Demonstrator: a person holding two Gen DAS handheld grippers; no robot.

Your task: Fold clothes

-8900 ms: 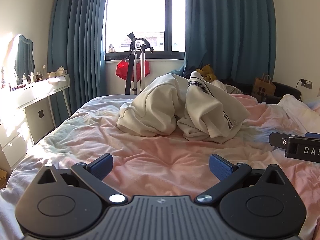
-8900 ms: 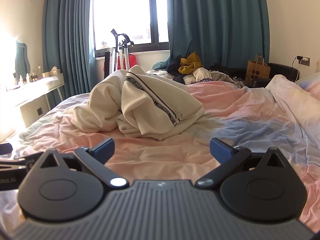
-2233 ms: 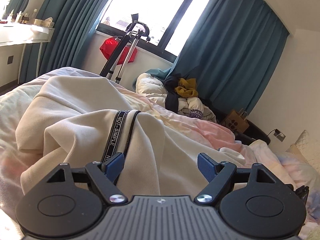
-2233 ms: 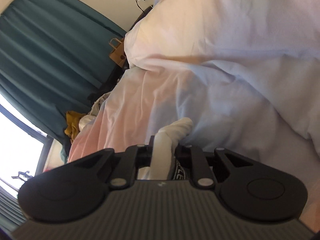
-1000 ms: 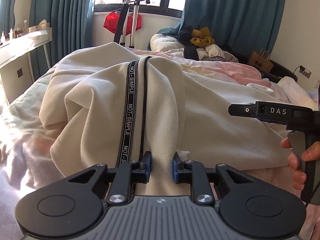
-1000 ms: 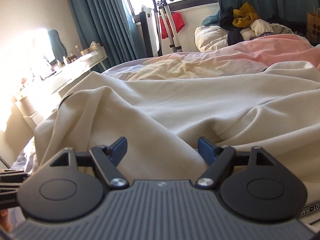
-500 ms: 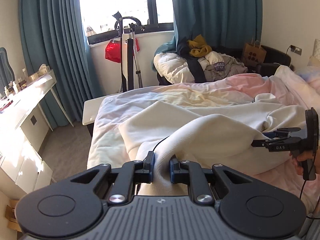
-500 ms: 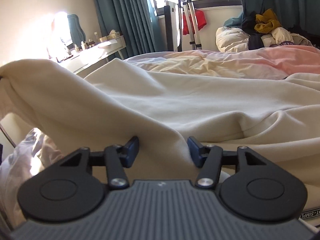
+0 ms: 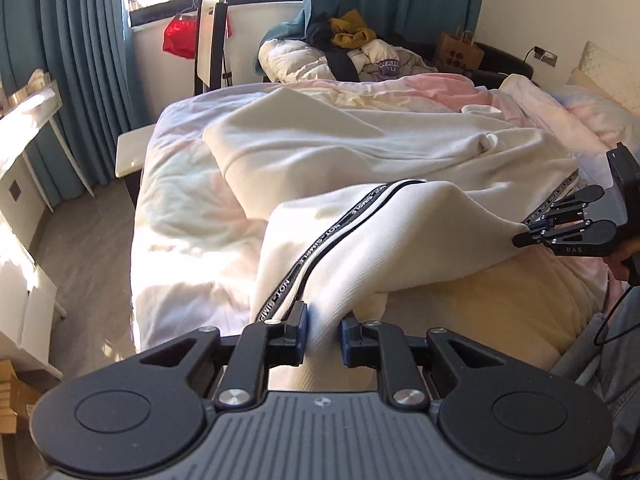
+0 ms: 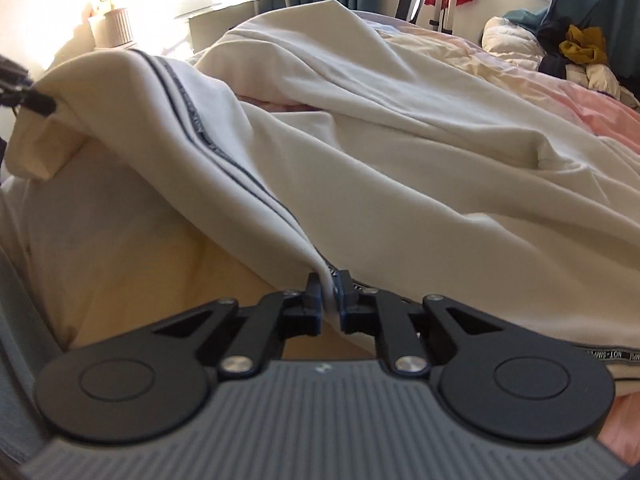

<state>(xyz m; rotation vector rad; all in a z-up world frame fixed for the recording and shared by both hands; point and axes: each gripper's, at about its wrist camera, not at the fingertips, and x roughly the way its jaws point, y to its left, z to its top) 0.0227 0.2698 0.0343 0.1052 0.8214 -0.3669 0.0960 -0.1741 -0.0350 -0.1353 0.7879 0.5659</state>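
I have the cream garment (image 9: 400,236) pinched by both the left gripper (image 9: 322,330) and the right gripper (image 10: 329,295), lifted off the bed's (image 9: 176,208) near edge; the far part lies spread and rumpled; no neat fold shows, so folding remains.

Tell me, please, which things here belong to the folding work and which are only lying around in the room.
Part of the job:
- cream garment, lifted by its striped edge
- left gripper, shut on it
- right gripper, shut on it
- bed, the work surface

Just lying about:
- clothes pile by the window
- paper bag
- red bag
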